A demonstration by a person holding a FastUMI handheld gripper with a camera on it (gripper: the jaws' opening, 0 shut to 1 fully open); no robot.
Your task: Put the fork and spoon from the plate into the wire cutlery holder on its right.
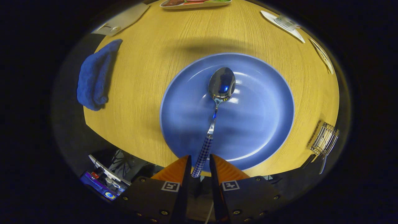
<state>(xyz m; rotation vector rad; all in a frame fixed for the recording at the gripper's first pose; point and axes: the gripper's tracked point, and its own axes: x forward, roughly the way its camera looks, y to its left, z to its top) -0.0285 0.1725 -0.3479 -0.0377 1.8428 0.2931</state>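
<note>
the gripper point(200, 165) stands narrowly open around the checked handle of the spoon point(217, 102), which reaches between its fingers; whether both press on it i cannot tell. the spoon's bowl is over the blue plate point(264, 124) on the round wood-grain counter point(149, 77). the wire cutlery holder point(325, 138) stands right of the plate at the counter's edge, a blue cloth point(94, 76) to the left.
</note>
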